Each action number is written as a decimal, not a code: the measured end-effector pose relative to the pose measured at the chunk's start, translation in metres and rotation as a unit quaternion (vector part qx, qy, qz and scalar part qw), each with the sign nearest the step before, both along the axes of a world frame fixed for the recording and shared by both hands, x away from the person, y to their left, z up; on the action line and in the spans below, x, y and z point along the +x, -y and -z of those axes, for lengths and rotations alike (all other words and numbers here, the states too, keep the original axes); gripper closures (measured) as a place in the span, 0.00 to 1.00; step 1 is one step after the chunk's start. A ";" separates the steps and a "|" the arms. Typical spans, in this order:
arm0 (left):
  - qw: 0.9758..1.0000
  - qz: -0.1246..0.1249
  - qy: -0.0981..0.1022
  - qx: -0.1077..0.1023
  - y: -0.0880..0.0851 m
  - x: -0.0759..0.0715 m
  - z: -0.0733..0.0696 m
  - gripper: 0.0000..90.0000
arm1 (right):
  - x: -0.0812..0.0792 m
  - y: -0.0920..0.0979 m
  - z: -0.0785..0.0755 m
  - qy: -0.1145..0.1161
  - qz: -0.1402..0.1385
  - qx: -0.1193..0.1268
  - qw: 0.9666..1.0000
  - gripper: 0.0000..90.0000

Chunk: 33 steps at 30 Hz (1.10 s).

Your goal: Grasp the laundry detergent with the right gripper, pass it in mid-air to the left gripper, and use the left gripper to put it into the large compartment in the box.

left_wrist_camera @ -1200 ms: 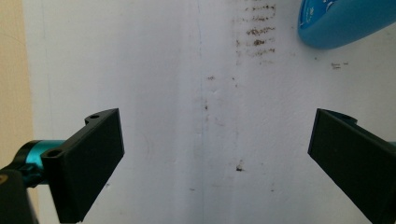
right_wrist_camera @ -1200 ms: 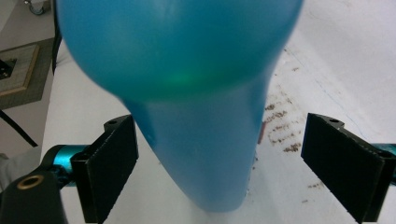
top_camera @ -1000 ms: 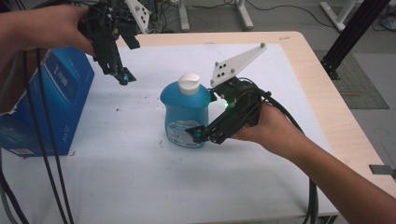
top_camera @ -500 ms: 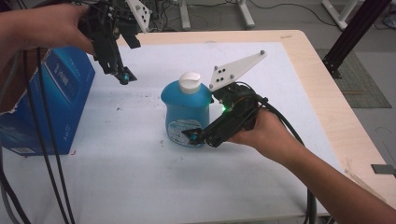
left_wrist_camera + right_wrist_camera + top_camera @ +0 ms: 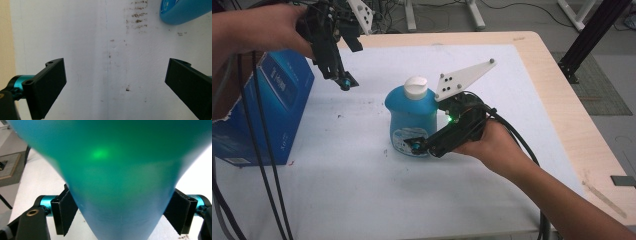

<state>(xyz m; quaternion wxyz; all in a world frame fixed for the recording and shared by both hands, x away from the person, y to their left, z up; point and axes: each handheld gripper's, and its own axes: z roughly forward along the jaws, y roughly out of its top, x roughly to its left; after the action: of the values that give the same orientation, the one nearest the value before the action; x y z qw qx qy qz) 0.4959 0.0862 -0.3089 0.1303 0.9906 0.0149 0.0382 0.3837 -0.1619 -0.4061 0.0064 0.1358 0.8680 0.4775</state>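
A blue bottle (image 5: 409, 117) with a white cap (image 5: 416, 86) stands upright in the middle of the white table cover (image 5: 362, 200). My right gripper (image 5: 418, 145) comes in from the right, low on the bottle. In the right gripper view the bottle (image 5: 117, 170) sits between both black jaws, and the right gripper (image 5: 122, 215) is shut on it. My left gripper (image 5: 343, 80) hangs above the far left of the table, open and holding nothing. The left gripper view has that gripper (image 5: 115, 85) wide open over the stained cover, with the bottle's base (image 5: 185, 11) at top right.
A large blue box (image 5: 259, 110) stands at the table's left edge, beside my left hand. Black cables (image 5: 262, 175) trail down in front of it. A black frame leg (image 5: 592, 35) rises beyond the table's right edge. Bare wood shows along the right rim (image 5: 572, 125).
My right gripper has settled slightly lower and nearer around the bottle, its grey plate tilting a little. The bottle and the left gripper have hardly moved.
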 end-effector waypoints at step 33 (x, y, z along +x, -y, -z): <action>1.000 0.000 -0.003 0.001 -0.001 0.001 0.001 0.04 | -0.002 0.001 0.002 0.038 0.001 0.026 0.999 0.47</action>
<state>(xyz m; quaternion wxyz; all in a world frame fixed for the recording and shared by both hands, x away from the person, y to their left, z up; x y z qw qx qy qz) 0.4968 0.0868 -0.3099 0.1289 0.9909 0.0150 0.0350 0.3812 -0.1625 -0.4082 0.0367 0.1182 0.8546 0.5044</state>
